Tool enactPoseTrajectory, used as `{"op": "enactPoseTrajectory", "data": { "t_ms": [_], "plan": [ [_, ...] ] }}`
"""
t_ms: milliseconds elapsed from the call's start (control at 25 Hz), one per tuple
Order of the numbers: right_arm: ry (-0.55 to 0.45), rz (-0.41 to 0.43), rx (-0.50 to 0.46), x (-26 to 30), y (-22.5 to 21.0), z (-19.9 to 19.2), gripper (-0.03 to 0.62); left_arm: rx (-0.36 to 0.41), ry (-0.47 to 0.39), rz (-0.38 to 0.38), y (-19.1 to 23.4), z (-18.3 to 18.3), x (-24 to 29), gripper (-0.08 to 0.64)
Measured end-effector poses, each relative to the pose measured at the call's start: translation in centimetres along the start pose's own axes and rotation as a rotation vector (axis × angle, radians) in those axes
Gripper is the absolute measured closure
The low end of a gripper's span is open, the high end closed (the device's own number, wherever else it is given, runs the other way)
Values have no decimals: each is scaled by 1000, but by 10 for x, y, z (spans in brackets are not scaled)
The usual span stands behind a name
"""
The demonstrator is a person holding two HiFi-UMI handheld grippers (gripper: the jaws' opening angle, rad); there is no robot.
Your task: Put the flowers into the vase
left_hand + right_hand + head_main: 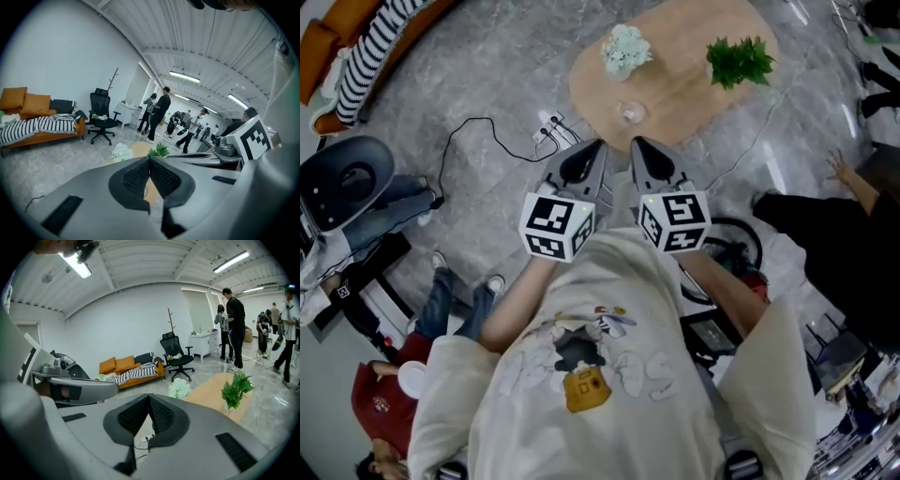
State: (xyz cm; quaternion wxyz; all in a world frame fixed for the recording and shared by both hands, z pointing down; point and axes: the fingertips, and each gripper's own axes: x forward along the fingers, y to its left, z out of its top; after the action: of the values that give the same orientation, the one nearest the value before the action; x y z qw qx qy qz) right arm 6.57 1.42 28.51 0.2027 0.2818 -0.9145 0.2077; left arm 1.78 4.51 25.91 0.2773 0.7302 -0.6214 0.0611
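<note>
A bunch of white flowers [625,49] and a green leafy plant [739,60] stand on the oval wooden table [694,94]. Near its front edge stands a small clear glass vase [631,112]. My left gripper [589,150] and right gripper [641,148] hang side by side just short of the table, both shut and empty. In the left gripper view the pads of the left gripper [150,161] meet, with the white flowers [122,152] and the plant [159,150] beyond. The right gripper [149,399] points towards the white flowers [179,388] and the plant [236,390].
A power strip [548,127] with black cables lies on the grey floor left of the table. An orange sofa with a striped blanket [356,47] is far left, with an office chair [347,178] nearer. Several people stand or sit around, one at the right [844,216].
</note>
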Motion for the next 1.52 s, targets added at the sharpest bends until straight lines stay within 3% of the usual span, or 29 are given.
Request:
{"op": "enactPoseTrajectory", "data": {
  "t_ms": [480,920,1240,1520],
  "plan": [
    [-31,-1,35,-14,53,-8,586,34,-25,-8,-6,-3,-47,551],
    [-97,-83,91,-46,82,-26,586,72,-12,-79,-20,-20,-73,551],
    [-126,-87,6,-68,97,-28,586,94,10,-104,-34,-35,-81,551],
    [-144,-85,-3,-70,98,-30,586,111,9,-106,-37,-39,-82,551]
  ]
}}
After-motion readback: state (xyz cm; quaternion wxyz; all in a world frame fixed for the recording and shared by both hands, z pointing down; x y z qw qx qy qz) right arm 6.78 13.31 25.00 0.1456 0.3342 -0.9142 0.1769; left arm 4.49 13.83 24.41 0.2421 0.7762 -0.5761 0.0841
